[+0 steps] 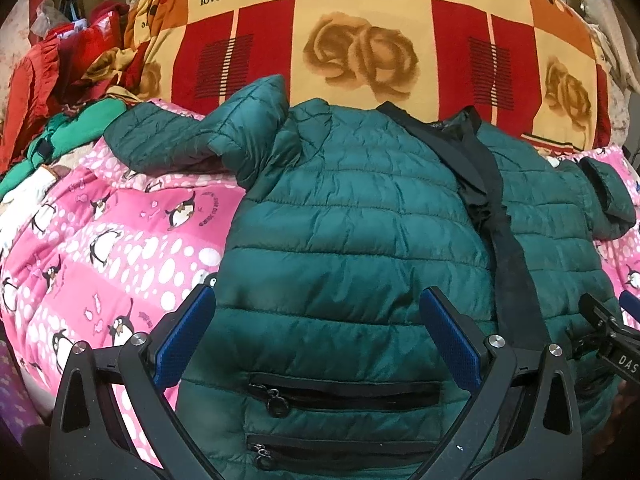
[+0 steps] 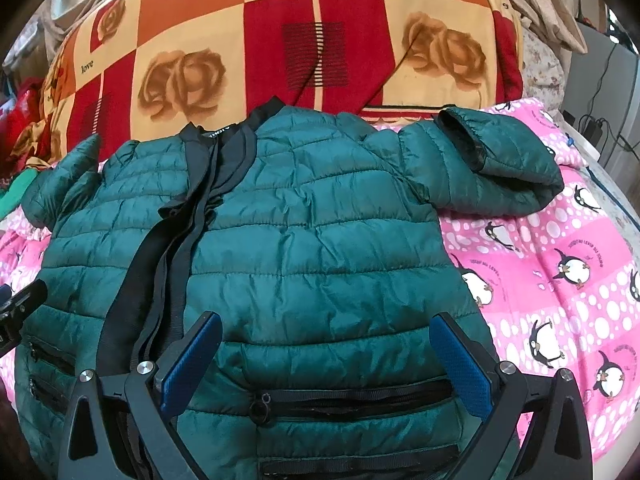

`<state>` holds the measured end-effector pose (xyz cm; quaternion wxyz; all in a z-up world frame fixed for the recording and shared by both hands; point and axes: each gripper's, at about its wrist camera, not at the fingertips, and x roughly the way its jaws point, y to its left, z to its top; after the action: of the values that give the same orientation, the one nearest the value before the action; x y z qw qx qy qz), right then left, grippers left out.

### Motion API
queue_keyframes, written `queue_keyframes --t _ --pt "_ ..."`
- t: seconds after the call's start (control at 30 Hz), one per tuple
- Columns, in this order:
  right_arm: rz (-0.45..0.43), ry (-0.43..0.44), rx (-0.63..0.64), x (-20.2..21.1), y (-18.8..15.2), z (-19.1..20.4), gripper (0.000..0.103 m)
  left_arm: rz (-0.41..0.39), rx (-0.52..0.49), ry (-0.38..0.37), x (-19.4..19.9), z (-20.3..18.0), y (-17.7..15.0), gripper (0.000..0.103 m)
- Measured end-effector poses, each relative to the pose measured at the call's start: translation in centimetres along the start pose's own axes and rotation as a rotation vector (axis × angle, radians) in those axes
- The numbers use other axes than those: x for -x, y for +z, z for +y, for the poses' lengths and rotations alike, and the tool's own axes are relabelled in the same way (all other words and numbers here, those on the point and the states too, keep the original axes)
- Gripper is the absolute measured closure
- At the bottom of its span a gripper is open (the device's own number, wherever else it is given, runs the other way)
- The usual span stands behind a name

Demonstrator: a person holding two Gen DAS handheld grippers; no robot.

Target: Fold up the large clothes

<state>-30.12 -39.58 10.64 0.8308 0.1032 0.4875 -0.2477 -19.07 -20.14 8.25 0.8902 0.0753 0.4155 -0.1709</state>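
Observation:
A dark green quilted puffer jacket (image 1: 352, 216) lies front up on a pink penguin-print quilt (image 1: 100, 248), collar away from me, black zipper band down its middle. It also shows in the right wrist view (image 2: 312, 240). Its left sleeve (image 1: 172, 136) is spread out; its right sleeve (image 2: 496, 164) is bent back on itself. My left gripper (image 1: 316, 320) is open and empty above the jacket's left pocket zippers (image 1: 344, 394). My right gripper (image 2: 326, 344) is open and empty above the right pocket zipper (image 2: 352, 400). The right gripper's tip (image 1: 608, 328) shows in the left wrist view.
A large red, orange and cream rose-print blanket (image 1: 360, 32) is piled behind the jacket. Red and green clothes (image 1: 52, 92) are heaped at the far left. Cables and a grey unit (image 2: 600, 92) stand at the far right, past the bed edge.

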Motion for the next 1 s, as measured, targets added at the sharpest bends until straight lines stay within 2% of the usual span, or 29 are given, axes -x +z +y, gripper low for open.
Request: queue_keyframes --t 0.43,0.73,1.0 --pt "-0.004 0.002 0.009 -0.5 -0.3 0.3 0.000 -0.019 0.001 0.035 -0.5 0.6 -0.3 0.001" --pt "0.028 0.018 0.005 -0.9 0.2 0.8 0.000 -0.033 0.023 0.051 -1.1 1.7 -0.1 0.001" --pt "-0.004 0.033 0.031 -1.5 1.0 2.4 0.000 -0.028 0.052 0.055 -1.9 2.8 0.1 0.001"
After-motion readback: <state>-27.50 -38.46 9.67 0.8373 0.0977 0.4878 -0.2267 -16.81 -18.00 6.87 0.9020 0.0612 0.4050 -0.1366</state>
